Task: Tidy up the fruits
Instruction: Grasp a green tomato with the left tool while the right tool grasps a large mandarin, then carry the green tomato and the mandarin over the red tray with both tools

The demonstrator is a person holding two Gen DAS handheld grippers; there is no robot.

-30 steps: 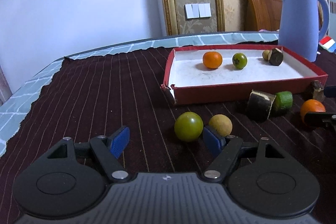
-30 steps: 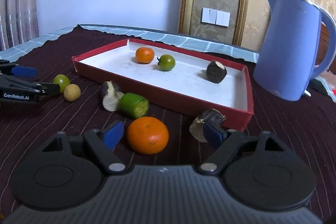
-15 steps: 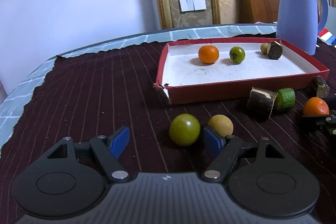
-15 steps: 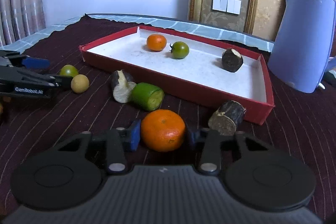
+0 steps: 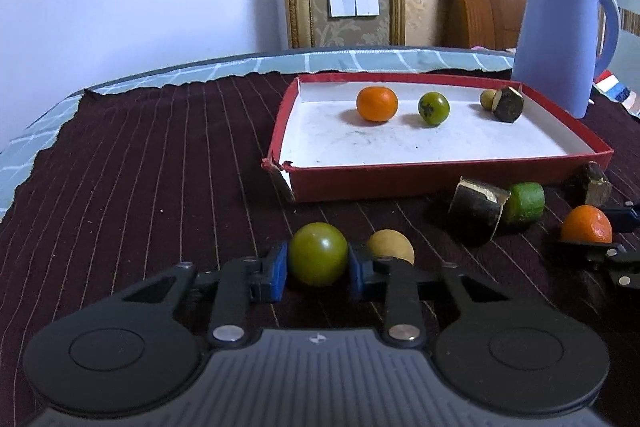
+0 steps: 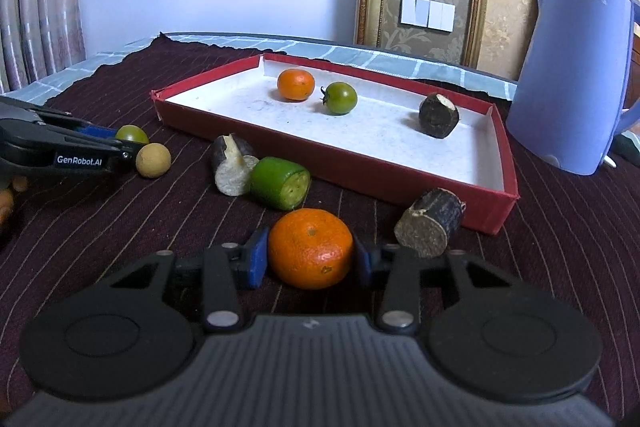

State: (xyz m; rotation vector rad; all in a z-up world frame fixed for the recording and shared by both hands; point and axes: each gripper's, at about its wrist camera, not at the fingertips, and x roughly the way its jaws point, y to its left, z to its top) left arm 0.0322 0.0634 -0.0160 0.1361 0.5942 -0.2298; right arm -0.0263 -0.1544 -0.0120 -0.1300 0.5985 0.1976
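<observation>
On the dark striped cloth, my left gripper [image 5: 318,264] is closing, and its blue pads press both sides of a green tomato [image 5: 318,251]. A tan round fruit [image 5: 390,245] lies just right of it. My right gripper [image 6: 310,261] is shut on an orange mandarin [image 6: 310,251] that rests on the cloth. Behind both stands a red tray [image 5: 440,181] with a white floor. It holds a mandarin [image 5: 377,103], a green tomato [image 5: 433,108], a small tan fruit and a dark cut piece [image 5: 508,104].
Loose on the cloth in front of the tray lie a dark cut stub [image 6: 232,167], a green cut piece [image 6: 280,183] and another dark stub [image 6: 430,227]. A blue kettle [image 6: 576,75] stands right of the tray. Open cloth stretches to the left.
The left jaws have come together on the green tomato, which stood loose between them before. The right jaws closed on the mandarin half a second ago and still hold it.
</observation>
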